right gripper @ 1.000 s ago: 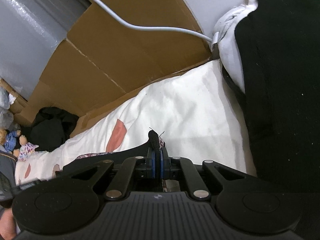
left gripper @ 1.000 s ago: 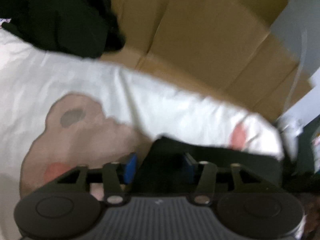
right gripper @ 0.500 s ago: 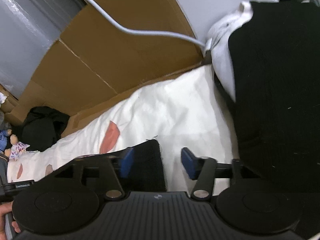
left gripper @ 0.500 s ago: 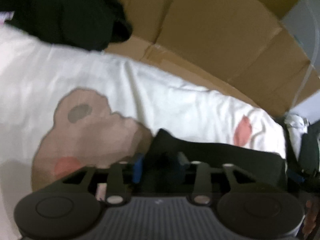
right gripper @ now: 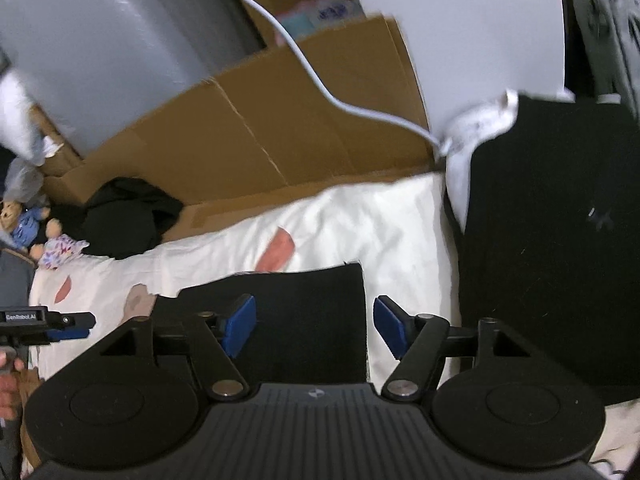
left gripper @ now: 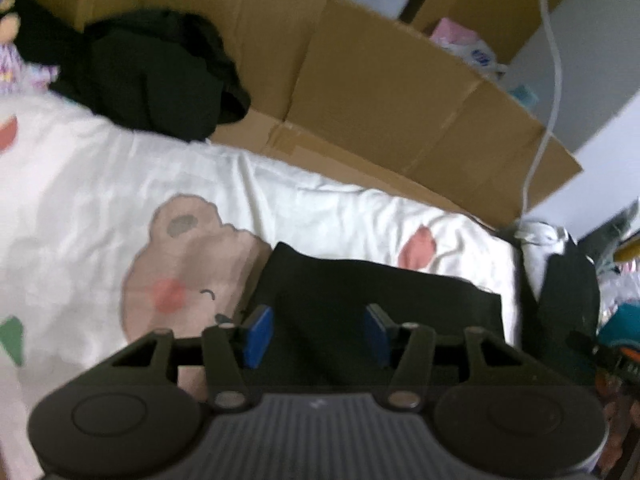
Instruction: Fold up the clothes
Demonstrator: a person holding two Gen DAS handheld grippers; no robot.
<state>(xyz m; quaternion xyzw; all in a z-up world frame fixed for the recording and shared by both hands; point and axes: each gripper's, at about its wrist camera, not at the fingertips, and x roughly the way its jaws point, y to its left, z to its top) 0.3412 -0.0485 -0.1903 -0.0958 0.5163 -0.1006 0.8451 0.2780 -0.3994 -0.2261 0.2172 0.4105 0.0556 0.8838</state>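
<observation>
A folded black garment (left gripper: 360,300) lies flat on the white bear-print sheet (left gripper: 100,200). My left gripper (left gripper: 318,334) hangs above its near edge, open, with nothing between its blue pads (left gripper: 258,334). In the right wrist view the same garment (right gripper: 312,300) shows its right corner. My right gripper (right gripper: 315,331) is above that corner, jaws still opening, and the cloth lies below them, not pinched. The left gripper (right gripper: 48,320) and a hand (right gripper: 6,380) appear at the left edge of this view.
A crumpled pile of black clothes (left gripper: 148,76) sits at the sheet's far edge against flattened cardboard (left gripper: 380,92). A white cable (right gripper: 320,80) crosses the cardboard. A stack of black fabric (right gripper: 560,240) fills the right. Plush toys (right gripper: 36,224) lie far left.
Both grippers let go of the black garment's edge, opened, and rose away from the bed. The garment now lies flat on the sheet.
</observation>
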